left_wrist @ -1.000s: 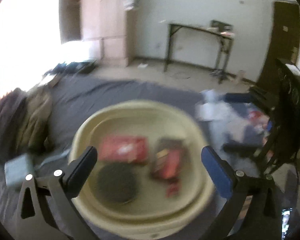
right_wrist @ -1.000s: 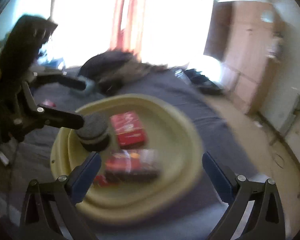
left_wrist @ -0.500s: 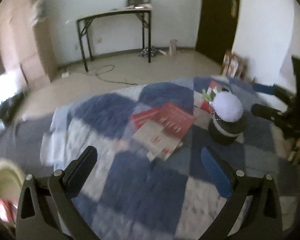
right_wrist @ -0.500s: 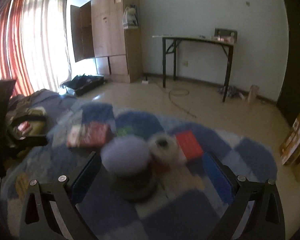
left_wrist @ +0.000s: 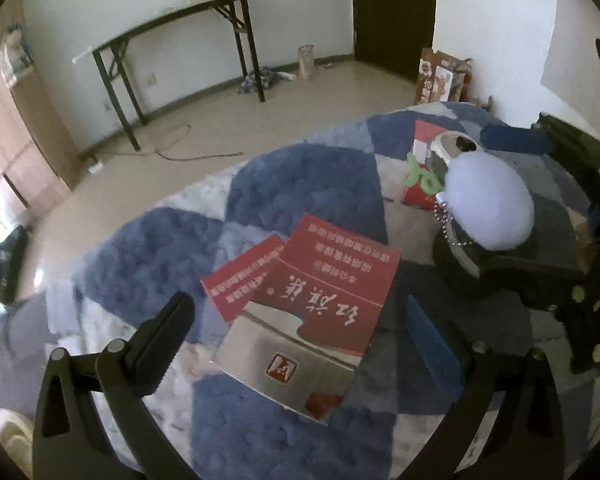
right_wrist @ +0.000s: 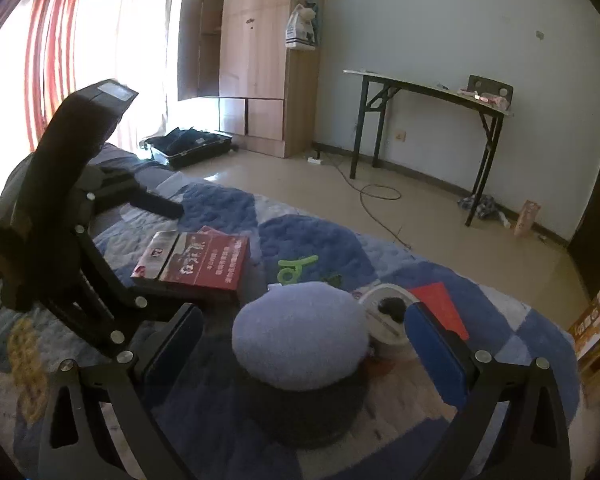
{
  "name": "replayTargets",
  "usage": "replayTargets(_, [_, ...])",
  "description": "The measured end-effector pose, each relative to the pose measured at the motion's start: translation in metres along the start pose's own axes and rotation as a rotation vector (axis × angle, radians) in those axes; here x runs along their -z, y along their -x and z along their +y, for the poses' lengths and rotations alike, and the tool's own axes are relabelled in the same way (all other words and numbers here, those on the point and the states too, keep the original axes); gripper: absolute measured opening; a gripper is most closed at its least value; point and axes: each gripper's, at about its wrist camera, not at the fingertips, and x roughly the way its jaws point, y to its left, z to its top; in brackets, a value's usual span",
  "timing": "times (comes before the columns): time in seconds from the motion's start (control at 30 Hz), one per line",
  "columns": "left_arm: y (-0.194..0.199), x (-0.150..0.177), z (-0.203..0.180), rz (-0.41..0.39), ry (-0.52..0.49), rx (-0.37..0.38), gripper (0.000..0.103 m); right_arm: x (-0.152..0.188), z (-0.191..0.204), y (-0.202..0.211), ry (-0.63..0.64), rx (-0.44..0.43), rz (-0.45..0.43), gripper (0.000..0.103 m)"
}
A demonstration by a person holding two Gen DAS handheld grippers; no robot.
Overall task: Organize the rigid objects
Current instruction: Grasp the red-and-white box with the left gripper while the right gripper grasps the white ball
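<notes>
Attention has been swung away from the cream basin, which a second ago filled both wrist views with red boxes and a dark round thing already inside; now only a sliver of that basin is seen at the lower left edge of the left wrist view. Half a second ago the blanket was already in view, blurred; it is now sharp and nearer.

Over the blue checked blanket the left gripper is held wide open, its fingers set either side of the red and silver box, which lies flat on a second red box. No contact with it can be made out.

The right gripper is likewise spread wide and empty, with the lilac puff framed between its fingers. That puff rests on a dark round base; a white roll lies just beside it, and a green loop and a red card are near.

By this reading, one batch has been stowed and a fresh pick is being lined up on both sides; closing remains to be done.
</notes>
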Motion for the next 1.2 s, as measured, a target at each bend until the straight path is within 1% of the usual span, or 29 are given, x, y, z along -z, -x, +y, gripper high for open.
replayTargets(0.07, [-0.001,0.003,0.0,-0.016,0.009,0.025,0.102,0.001,0.002,-0.008,-0.013,0.004,0.015,0.103])
replayTargets(0.13, [-0.001,0.005,-0.001,-0.029,0.01,0.046,0.102,-0.002,0.009,-0.014,0.003,0.018,0.008,0.102])
replayTargets(0.17, [0.0,0.006,-0.001,-0.034,0.009,0.046,0.097,-0.003,0.015,-0.018,0.012,0.022,0.006,0.101])
replayTargets(0.2, [0.0,0.008,-0.001,-0.034,0.01,0.044,0.089,-0.003,0.018,-0.02,0.022,0.029,0.002,0.097])
replayTargets(0.27, [-0.002,0.009,0.0,-0.036,0.012,0.024,0.08,-0.004,0.02,-0.026,0.032,0.053,-0.003,0.093])
replayTargets(0.33, [-0.001,0.009,0.001,-0.045,0.011,0.021,0.076,-0.003,0.021,-0.03,0.035,0.069,-0.005,0.086])
replayTargets(0.37, [0.0,0.01,0.002,-0.049,0.014,0.02,0.072,-0.003,0.022,-0.033,0.033,0.076,-0.005,0.085])
replayTargets(0.4, [0.002,0.01,0.002,-0.055,0.016,0.016,0.067,-0.002,0.022,-0.032,0.034,0.076,-0.009,0.081])
replayTargets(0.43, [0.003,0.011,0.003,-0.062,0.017,0.012,0.066,-0.001,0.022,-0.032,0.038,0.081,-0.013,0.074])
replayTargets(0.47, [0.005,0.012,0.003,-0.078,0.021,-0.001,0.062,0.001,0.023,-0.032,0.045,0.089,-0.014,0.071])
replayTargets(0.5, [0.006,0.014,0.004,-0.094,0.03,-0.011,0.059,0.001,0.024,-0.032,0.051,0.09,-0.017,0.063])
replayTargets(0.53, [0.007,0.015,0.005,-0.106,0.041,-0.013,0.058,0.002,0.023,-0.03,0.05,0.082,-0.021,0.06])
replayTargets(0.63, [0.011,0.018,0.004,-0.142,0.056,-0.031,0.057,0.002,0.019,-0.03,0.035,0.074,-0.024,0.059])
replayTargets(0.77, [0.034,0.015,0.005,-0.225,0.07,-0.016,0.057,0.003,0.018,-0.025,0.014,0.06,-0.051,0.058])
replayTargets(0.87, [0.05,0.013,0.01,-0.235,0.08,0.001,0.057,0.006,0.015,-0.014,-0.002,0.058,-0.087,0.058])
replayTargets(0.97, [0.057,0.016,0.014,-0.214,0.09,-0.003,0.057,0.01,0.012,-0.004,-0.009,0.052,-0.121,0.058])
replayTargets(1.03, [0.064,0.021,0.016,-0.212,0.107,0.008,0.057,0.012,0.009,0.0,-0.016,0.02,-0.138,0.058])
replayTargets(1.1, [0.079,0.032,0.021,-0.229,0.125,0.03,0.057,0.017,0.005,0.002,-0.017,-0.035,-0.167,0.058])
replayTargets(1.13, [0.093,0.04,0.025,-0.245,0.137,0.042,0.057,0.019,0.005,0.001,-0.012,-0.045,-0.168,0.058])
replayTargets(1.17, [0.117,0.053,0.032,-0.27,0.15,0.037,0.057,0.02,0.005,0.002,-0.007,-0.061,-0.172,0.058])
replayTargets(1.2, [0.131,0.063,0.038,-0.286,0.164,0.023,0.057,0.019,0.008,0.006,0.002,-0.086,-0.182,0.058])
